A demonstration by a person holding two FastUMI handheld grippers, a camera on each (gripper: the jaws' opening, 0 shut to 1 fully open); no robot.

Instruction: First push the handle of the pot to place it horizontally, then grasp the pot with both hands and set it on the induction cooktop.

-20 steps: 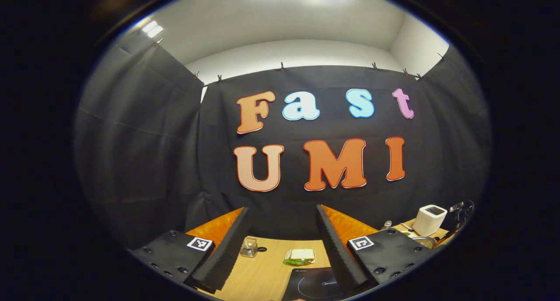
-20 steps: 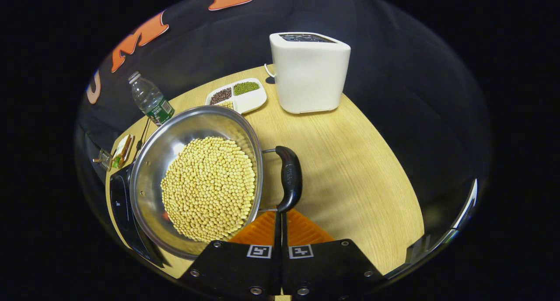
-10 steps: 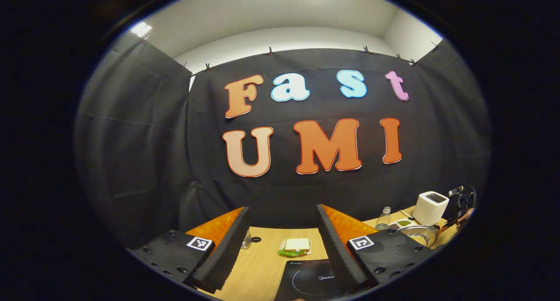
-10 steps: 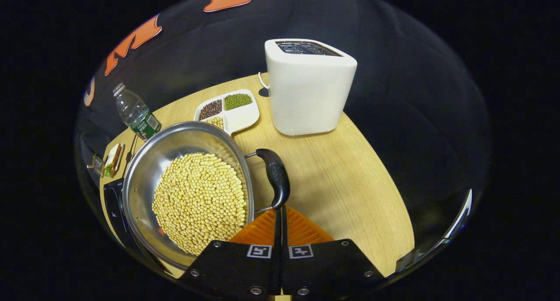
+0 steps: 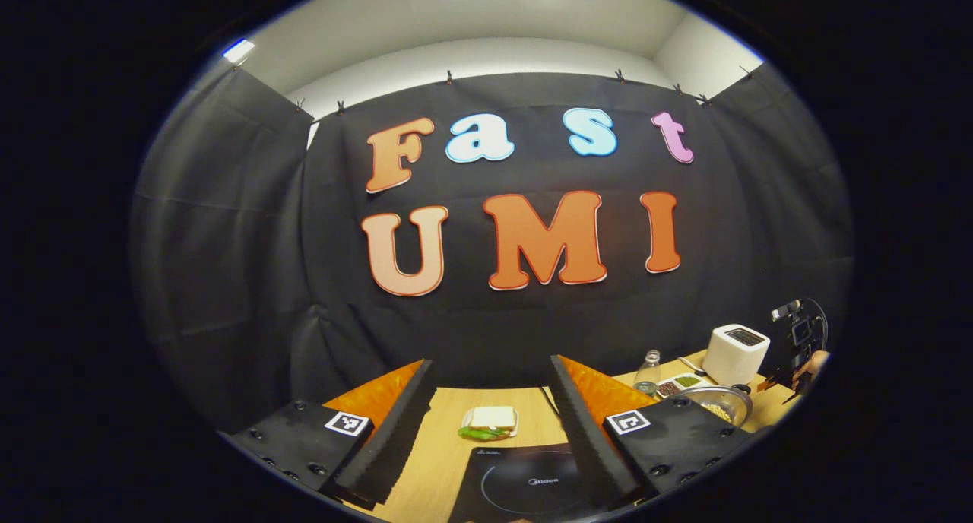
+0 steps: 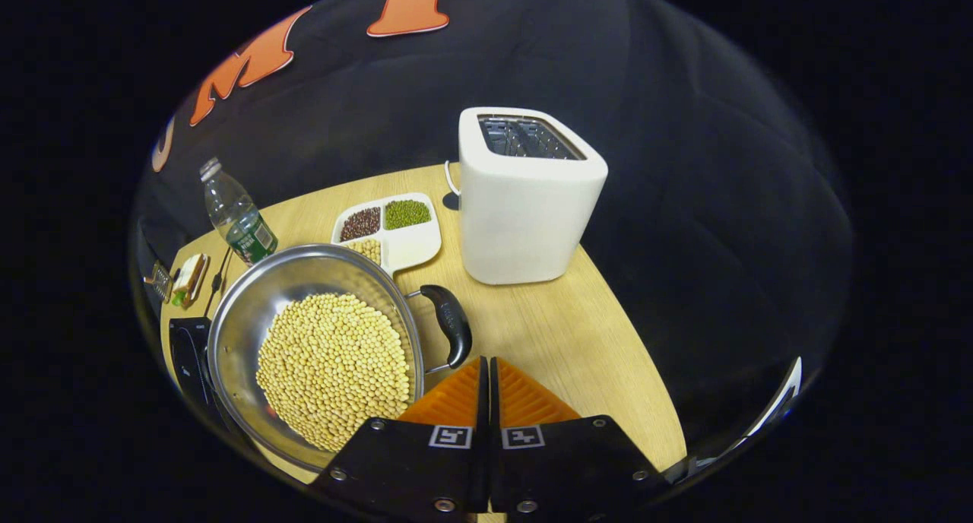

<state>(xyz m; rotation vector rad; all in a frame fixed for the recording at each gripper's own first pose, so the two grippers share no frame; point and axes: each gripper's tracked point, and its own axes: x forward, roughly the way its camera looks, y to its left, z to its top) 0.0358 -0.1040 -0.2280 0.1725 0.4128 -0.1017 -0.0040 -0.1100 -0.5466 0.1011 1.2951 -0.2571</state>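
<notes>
Right gripper (image 6: 487,367) clenched, fingers pressed together with nothing between them, tips just beside the near end of the pot's black handle (image 6: 450,333); cannot tell if they touch it. Pot (image 6: 251,318) is a steel pan full of yellow beans (image 6: 334,367), sitting on the desk (image 6: 578,340), left of the gripper, its left edge overlapping the black induction cooktop (image 6: 186,356). Handle sticks out from the pot's right side on two wire arms. Far of the pot: white divided dish (image 6: 414,242) with dark, green and yellow grains, a water bottle (image 6: 236,215) to its left, a white toaster (image 6: 524,196) to its right. Sandwich (image 6: 188,278) at the far left edge of the desk. Left gripper (image 5: 486,409) released, fingers wide apart, nothing held, raised above the desk and facing the booth wall. Between its fingers in the left gripper view: cooktop (image 5: 517,485) near, sandwich (image 5: 490,420) just beyond. Pot (image 5: 722,403), bottle (image 5: 648,371) and toaster (image 5: 736,353) well off to the right there, with the right gripper's body (image 5: 794,340) past the toaster.
</notes>
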